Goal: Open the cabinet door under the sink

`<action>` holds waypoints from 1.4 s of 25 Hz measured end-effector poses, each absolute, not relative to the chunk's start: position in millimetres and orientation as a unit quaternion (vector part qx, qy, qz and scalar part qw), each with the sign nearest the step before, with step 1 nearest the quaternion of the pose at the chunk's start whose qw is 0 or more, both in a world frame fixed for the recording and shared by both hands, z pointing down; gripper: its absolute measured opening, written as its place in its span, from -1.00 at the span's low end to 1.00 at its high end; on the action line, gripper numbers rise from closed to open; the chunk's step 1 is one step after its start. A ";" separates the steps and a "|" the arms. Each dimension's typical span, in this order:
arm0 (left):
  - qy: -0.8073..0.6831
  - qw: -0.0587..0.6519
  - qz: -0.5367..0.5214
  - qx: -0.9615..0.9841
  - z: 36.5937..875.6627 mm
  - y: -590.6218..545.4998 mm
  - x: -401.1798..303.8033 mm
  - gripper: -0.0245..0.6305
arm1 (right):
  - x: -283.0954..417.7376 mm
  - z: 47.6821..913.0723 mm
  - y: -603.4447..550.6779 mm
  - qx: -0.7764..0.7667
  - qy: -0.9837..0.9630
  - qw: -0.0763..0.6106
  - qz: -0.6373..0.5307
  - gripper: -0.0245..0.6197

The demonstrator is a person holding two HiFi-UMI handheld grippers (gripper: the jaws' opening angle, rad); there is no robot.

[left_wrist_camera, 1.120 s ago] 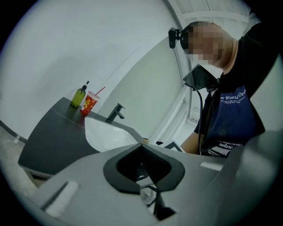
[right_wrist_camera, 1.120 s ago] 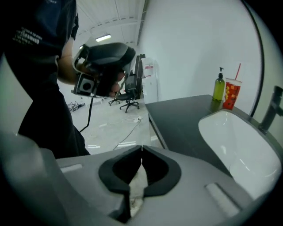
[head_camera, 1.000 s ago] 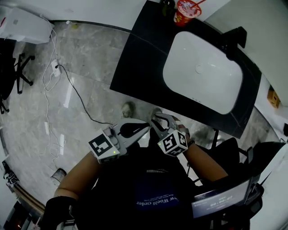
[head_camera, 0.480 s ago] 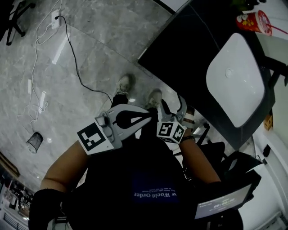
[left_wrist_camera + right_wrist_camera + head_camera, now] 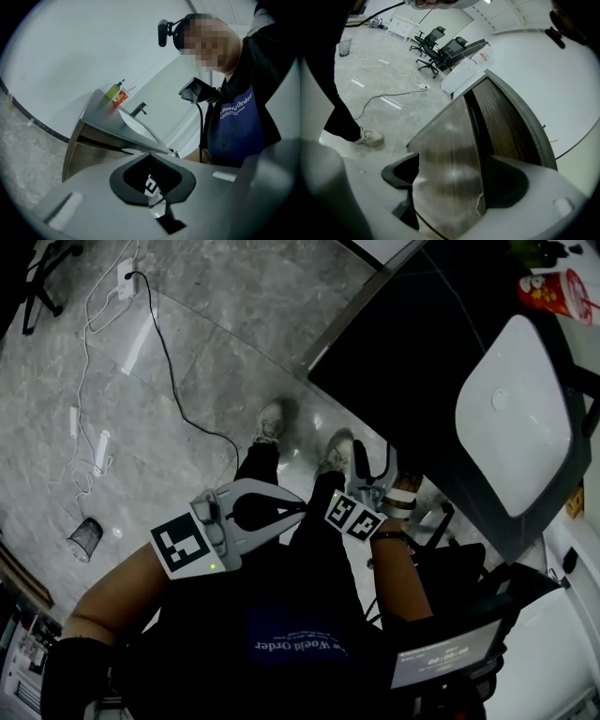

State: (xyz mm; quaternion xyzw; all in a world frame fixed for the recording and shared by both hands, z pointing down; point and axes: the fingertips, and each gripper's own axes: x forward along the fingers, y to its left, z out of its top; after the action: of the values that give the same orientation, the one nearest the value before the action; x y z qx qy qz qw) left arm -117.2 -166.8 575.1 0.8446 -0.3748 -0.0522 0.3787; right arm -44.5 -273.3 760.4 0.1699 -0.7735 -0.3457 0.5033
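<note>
The wood-grain cabinet door (image 5: pixel 445 150) under the sink fills the right gripper view, and a dark slit (image 5: pixel 480 126) separates it from the brown panel (image 5: pixel 506 122) beside it. My right gripper (image 5: pixel 452 161) is opening its jaws; the door's edge lies between them and the pads stand clear of it. In the head view the right gripper (image 5: pixel 373 460) sits just below the black counter (image 5: pixel 403 362) that carries the white basin (image 5: pixel 514 418). My left gripper (image 5: pixel 302 506) hangs shut and empty over the person's legs. Its own view looks over the shut left gripper (image 5: pixel 151 153) at the cabinet's (image 5: pixel 84 154) side.
The person's shoes (image 5: pixel 272 423) stand close to the cabinet. A black cable (image 5: pixel 169 371) crosses the marble floor and a small bin (image 5: pixel 84 538) stands at the left. A red cup (image 5: pixel 558 292) and a faucet (image 5: pixel 138 110) are on the counter. Office chairs (image 5: pixel 440 47) stand far off.
The right gripper's jaws have spread from nearly shut to wide open, and it has turned and dropped towards the cabinet. The left gripper has sunk and shifted left, still shut.
</note>
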 end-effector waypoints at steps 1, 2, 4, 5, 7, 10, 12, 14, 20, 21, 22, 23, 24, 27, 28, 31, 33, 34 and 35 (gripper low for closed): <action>-0.362 0.381 -0.045 0.849 574.7 -164.2 -114.4 -0.93 | -47.3 756.4 -272.5 0.180 -0.772 0.496 -0.355 0.41; -0.351 0.383 -0.041 0.854 573.7 -162.4 -111.4 -0.93 | -49.1 749.5 -271.9 0.194 -0.771 0.487 -0.362 0.42; -0.333 0.385 -0.036 0.860 572.0 -161.3 -106.2 -0.93 | -49.7 732.8 -273.9 0.226 -0.770 0.467 -0.371 0.41; -0.327 0.387 -0.033 0.862 572.2 -161.4 -104.5 -0.93 | -49.3 727.9 -276.2 0.237 -0.767 0.461 -0.377 0.41; -0.318 0.387 -0.023 0.865 574.6 -162.8 -100.6 -0.93 | -50.2 727.6 -280.0 0.241 -0.758 0.454 -0.401 0.42; -0.311 0.382 -0.013 0.870 574.2 -166.6 -83.9 -0.93 | -45.2 732.0 -282.3 0.233 -0.752 0.455 -0.416 0.42; -0.311 0.383 -0.015 0.870 570.5 -167.1 -68.5 -0.93 | -29.5 737.6 -283.9 0.231 -0.752 0.471 -0.398 0.41; -0.317 0.385 -0.018 0.866 568.0 -165.6 -58.1 -0.93 | -15.4 745.9 -289.4 0.227 -0.746 0.486 -0.393 0.41; -0.337 0.364 -0.025 0.868 567.1 -147.2 -35.5 -0.93 | 5.0 769.9 -293.2 0.197 -0.731 0.537 -0.372 0.41; -0.343 0.362 -0.029 0.866 565.0 -144.8 -32.3 -0.93 | 9.4 769.8 -293.9 0.196 -0.729 0.538 -0.374 0.41; -0.348 0.361 -0.033 0.865 563.3 -142.4 -30.5 -0.93 | 11.2 766.2 -294.8 0.197 -0.729 0.533 -0.381 0.41; -0.354 0.358 -0.035 0.863 562.1 -139.6 -30.2 -0.93 | 10.5 760.5 -295.7 0.199 -0.731 0.525 -0.389 0.42; -0.360 0.355 -0.037 0.862 561.4 -136.1 -31.3 -0.93 | 8.6 754.4 -296.2 0.201 -0.733 0.517 -0.394 0.41; -0.379 0.354 -0.043 0.854 562.4 -123.9 -37.4 -0.93 | 4.3 747.3 -295.3 0.206 -0.737 0.507 -0.397 0.41; -0.384 0.354 -0.044 0.852 563.3 -120.2 -38.8 -0.93 | 4.0 748.9 -294.7 0.206 -0.736 0.506 -0.399 0.41; -0.395 0.352 -0.048 0.848 564.5 -110.8 -39.6 -0.93 | 8.9 767.0 -289.9 0.184 -0.733 0.528 -0.388 0.41; -0.398 0.350 -0.049 0.847 564.6 -106.6 -38.7 -0.93 | 15.1 780.0 -290.3 0.172 -0.723 0.549 -0.382 0.41; -0.399 0.350 -0.050 0.846 564.8 -105.3 -38.4 -0.93 | 17.2 782.1 -293.4 0.175 -0.719 0.552 -0.385 0.42; -0.401 0.351 -0.050 0.845 565.2 -104.6 -38.7 -0.93 | 18.4 782.6 -296.9 0.181 -0.715 0.552 -0.389 0.41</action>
State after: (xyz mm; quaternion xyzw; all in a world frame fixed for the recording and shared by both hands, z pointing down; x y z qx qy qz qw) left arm -38.7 -104.6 565.2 0.8447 -0.4008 -0.0500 0.3512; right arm 18.4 -296.9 782.6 0.1808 -0.7150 -0.3887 0.5522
